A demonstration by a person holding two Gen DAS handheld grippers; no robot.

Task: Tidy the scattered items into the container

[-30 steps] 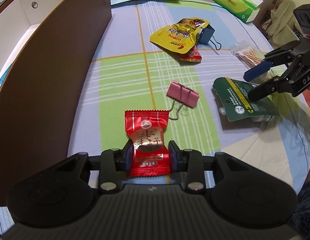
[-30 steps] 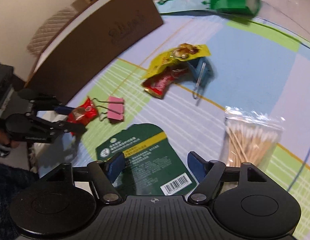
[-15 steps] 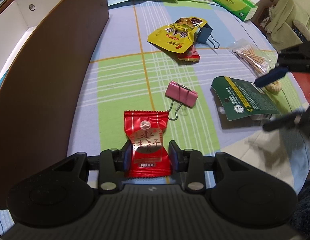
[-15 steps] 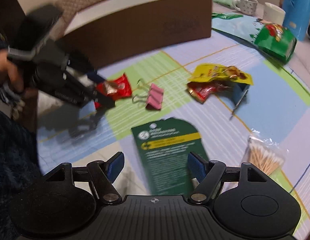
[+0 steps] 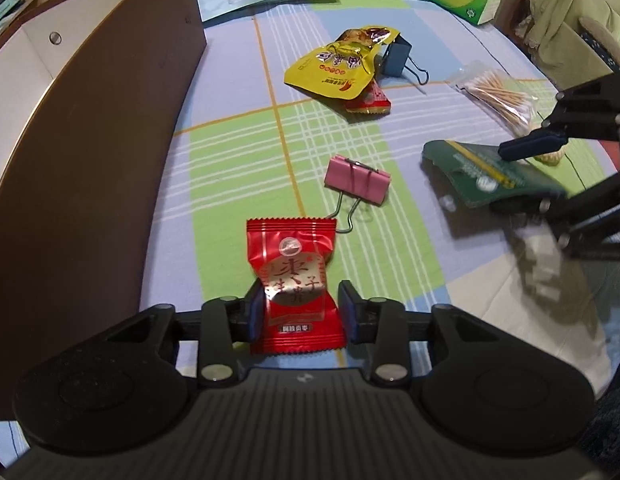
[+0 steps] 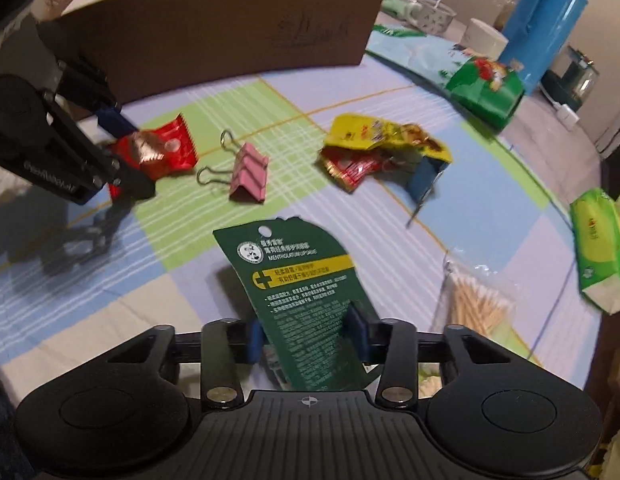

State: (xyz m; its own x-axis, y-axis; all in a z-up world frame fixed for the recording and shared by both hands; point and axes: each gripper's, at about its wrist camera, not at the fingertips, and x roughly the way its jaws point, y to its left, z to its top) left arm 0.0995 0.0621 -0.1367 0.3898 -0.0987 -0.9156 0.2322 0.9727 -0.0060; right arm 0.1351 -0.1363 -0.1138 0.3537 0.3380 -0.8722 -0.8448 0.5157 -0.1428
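Evidently my left gripper (image 5: 300, 312) is clamped on the red candy packet (image 5: 296, 280) and my right gripper (image 6: 308, 332) pinches the green card (image 6: 306, 300), both bound for the brown box (image 6: 230, 28) at eleven o'clock.

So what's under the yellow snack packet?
A red packet sticks out from under the yellow packet's near edge, and a blue binder clip sits at its right side. Anything else beneath is covered.
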